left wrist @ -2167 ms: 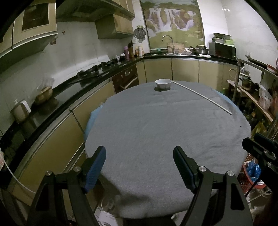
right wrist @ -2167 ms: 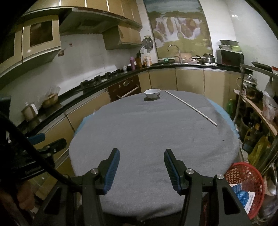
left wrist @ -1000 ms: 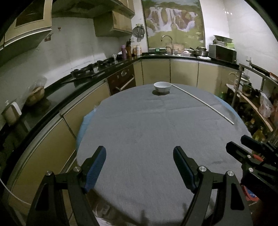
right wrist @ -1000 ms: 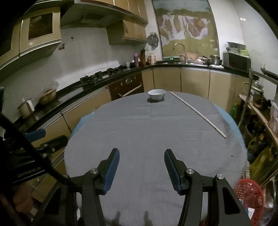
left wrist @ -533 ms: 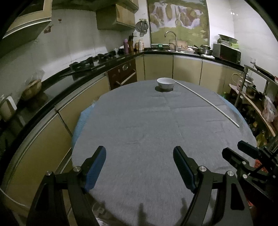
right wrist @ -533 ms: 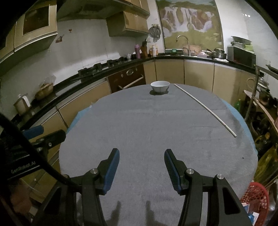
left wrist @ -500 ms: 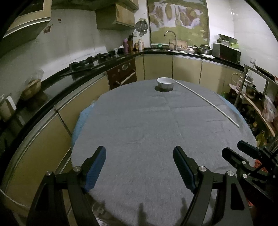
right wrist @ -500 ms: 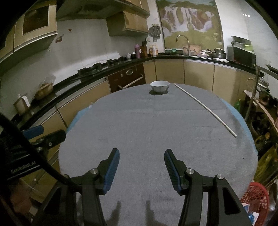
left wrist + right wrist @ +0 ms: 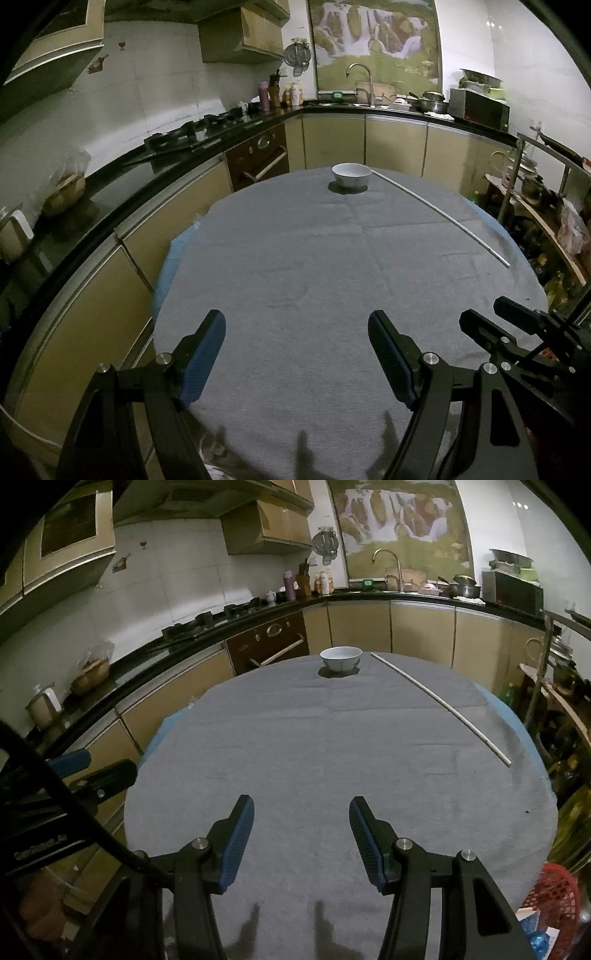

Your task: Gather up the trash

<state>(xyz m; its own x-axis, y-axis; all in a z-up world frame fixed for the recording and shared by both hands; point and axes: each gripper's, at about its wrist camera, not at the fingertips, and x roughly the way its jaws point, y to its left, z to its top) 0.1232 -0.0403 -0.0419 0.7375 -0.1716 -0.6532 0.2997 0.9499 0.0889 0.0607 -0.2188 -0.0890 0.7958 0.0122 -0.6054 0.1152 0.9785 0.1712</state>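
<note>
Left wrist view looks out over a round surface [image 9: 295,280] with a grey cloth on it, and the left tool [image 9: 295,354] hangs over the near edge with its blue-padded fingers [image 9: 201,360] spread wide and nothing between them. Right wrist view is pretty much the same deal: the right tool [image 9: 301,840] sits over the near part of the cloth, fingers apart but noticeably narrower than the left one, also holding nothing. Each tool pokes into the other camera's edge, so they're side by side. As for actual trash, honestly I can't spot any on the cloth itself. What's on there is a white bowl [image 9: 340,658] way at the far edge and a long thin white rod [image 9: 439,701] lying diagonally from just beside the bowl out toward the right rim, both well apart from the tools. There's a tiny dark speck [image 9: 526,811] near the right edge of the cloth, too small to tell what it is. Down at the bottom right of the right wrist view there's a red mesh basket [image 9: 550,890] below the surface edge with some blue and white wrapper-looking stuff [image 9: 535,936] in it. Kitchen cabinets and a dark counter [image 9: 147,162] wrap around behind.
</note>
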